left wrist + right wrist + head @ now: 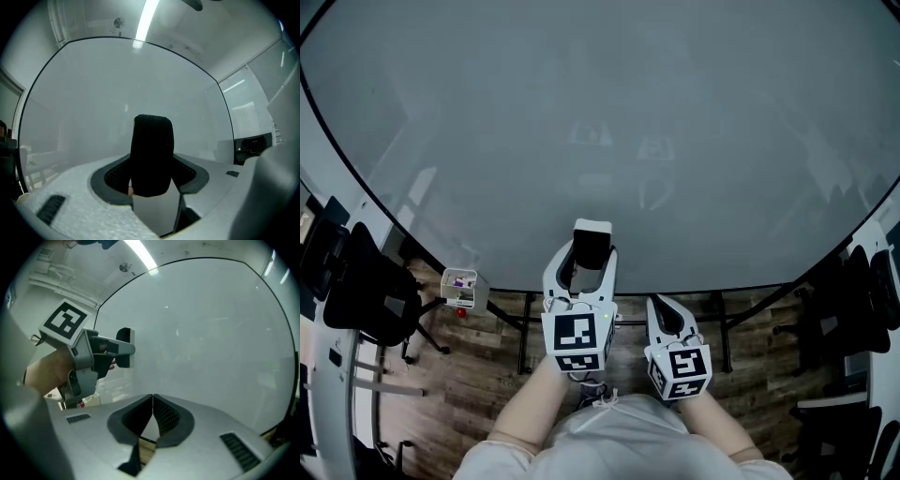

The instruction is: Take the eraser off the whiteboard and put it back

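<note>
The large whiteboard (pixel 600 112) fills the head view and stands in front of both grippers (pixel 93 93) (pixel 211 333). My left gripper (pixel 584 258) is shut on the eraser (pixel 592 242), a black felt block with a white back. In the left gripper view the eraser (pixel 151 150) stands upright between the jaws, its felt toward the camera. From the right gripper view the left gripper (pixel 123 350) holds the eraser (pixel 126 339) close to the board; whether it touches is unclear. My right gripper (pixel 667 317) (pixel 152 406) is lower and to the right, shut and empty.
A small clear box (pixel 461 284) with markers hangs at the whiteboard's lower left edge. Black chairs stand at the left (pixel 366 291) and right (pixel 853 300). The board's black stand legs (pixel 523 333) rest on the wooden floor below.
</note>
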